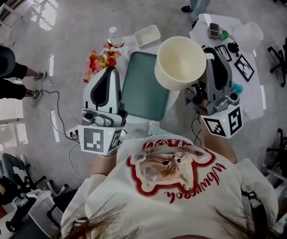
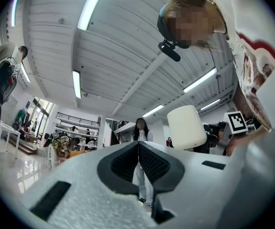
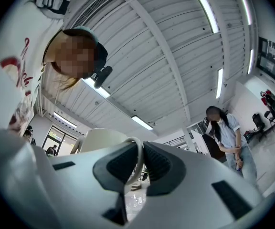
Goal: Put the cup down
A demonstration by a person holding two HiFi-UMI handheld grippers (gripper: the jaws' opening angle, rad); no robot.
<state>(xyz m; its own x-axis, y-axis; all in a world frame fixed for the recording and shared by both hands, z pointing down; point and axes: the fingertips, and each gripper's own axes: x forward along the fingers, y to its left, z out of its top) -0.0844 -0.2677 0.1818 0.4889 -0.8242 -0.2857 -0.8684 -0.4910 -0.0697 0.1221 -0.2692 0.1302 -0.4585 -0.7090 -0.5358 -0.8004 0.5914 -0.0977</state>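
Cup (image 1: pixel 180 62) was held raised over the edge of the teal tray (image 1: pixel 142 86).
The right gripper's (image 3: pixel 141 147) jaws pinched the cup's handle (image 3: pixel 138 160), hidden in the head view. The left gripper's (image 2: pixel 138 147) jaws were pressed together, empty. The tray covered most of the white worktop (image 1: pixel 131 46), with glossy grey floor (image 1: pixel 59 39) around.

cup (image 1: pixel 181 62) plain cream; tray (image 1: pixel 146 85) muted teal; left gripper (image 1: pixel 112 69) and right gripper (image 1: pixel 208 53) white shells, black ribbed pads (image 2: pixel 152 163), each with a black-and-white square-marker cube (image 1: pixel 102 139); flowers (image 1: pixel 99 61) red and yellow; shirt (image 1: pixel 183 203) white, cat print in red outline, red lettering; small dish (image 1: pixel 147 35) white; floor (image 1: pixel 59 29) glossy grey
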